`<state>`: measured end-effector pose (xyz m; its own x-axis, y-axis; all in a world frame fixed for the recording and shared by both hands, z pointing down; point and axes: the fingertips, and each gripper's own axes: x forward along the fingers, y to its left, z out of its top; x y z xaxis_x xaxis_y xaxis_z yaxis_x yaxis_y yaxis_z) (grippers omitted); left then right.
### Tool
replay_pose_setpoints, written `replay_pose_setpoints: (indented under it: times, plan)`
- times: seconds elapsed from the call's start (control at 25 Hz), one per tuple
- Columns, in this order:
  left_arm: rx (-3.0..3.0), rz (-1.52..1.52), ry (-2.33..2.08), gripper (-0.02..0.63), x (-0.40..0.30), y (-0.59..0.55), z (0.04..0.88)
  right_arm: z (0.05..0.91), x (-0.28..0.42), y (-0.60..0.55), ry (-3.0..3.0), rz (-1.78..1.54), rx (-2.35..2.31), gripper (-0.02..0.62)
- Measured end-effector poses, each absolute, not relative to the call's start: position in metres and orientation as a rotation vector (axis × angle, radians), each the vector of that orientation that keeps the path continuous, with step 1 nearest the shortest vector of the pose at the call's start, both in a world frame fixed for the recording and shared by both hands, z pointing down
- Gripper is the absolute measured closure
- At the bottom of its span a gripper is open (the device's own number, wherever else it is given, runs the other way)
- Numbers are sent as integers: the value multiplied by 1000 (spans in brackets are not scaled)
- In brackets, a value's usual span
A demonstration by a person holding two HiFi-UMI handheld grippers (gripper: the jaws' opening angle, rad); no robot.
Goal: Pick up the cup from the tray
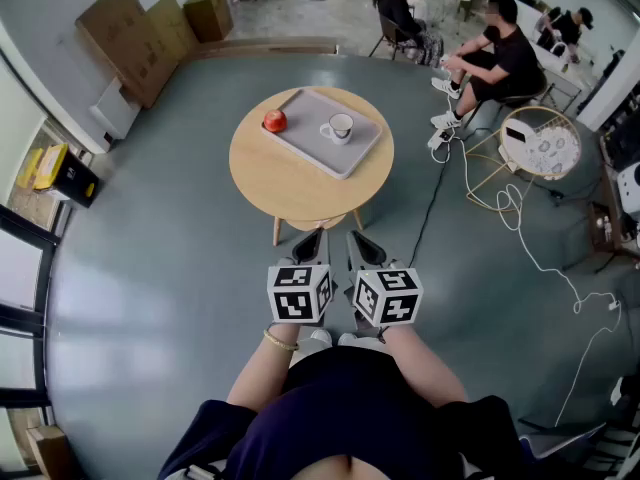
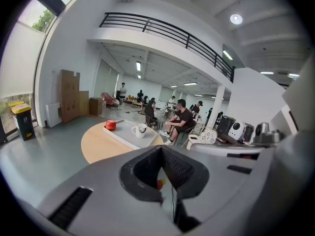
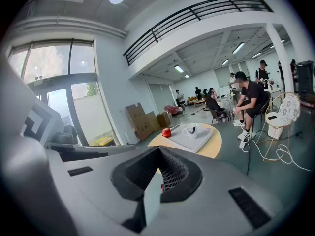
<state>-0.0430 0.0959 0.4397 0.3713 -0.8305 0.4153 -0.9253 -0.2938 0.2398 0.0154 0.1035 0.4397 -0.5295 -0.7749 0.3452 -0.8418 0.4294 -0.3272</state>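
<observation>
Both the left tongs [image 1: 314,236] and the right tongs [image 1: 357,236] were pressed together and empty, side by side just short of the round table [image 1: 290,183]. The cup [image 1: 340,127] stood upright on the grey tray [image 1: 310,136], its handle toward the red fruit [image 1: 275,121] further left. Recommended: spread the right tongs before the reach, then close on the cup from its right, clear of the fruit

From where I stand, the person wears a dark navy short-sleeved top [image 1: 350,408], a thin gold bracelet [image 1: 280,342] at the left wrist and pale shoes [image 1: 320,337]. The left gripper [image 1: 309,238] and right gripper [image 1: 361,240] are matte grey, each with black ribbed pads [image 2: 179,168] and a cube of black-and-white square markers [image 1: 299,293].
</observation>
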Motion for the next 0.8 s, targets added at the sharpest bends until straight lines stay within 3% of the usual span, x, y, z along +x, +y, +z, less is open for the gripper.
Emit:
replay_pose_setpoints:
  times: [0.8]
  plan:
    - [2215,290,-1504,600,-42,98,436,440,7,107,-2542,701,1407,588]
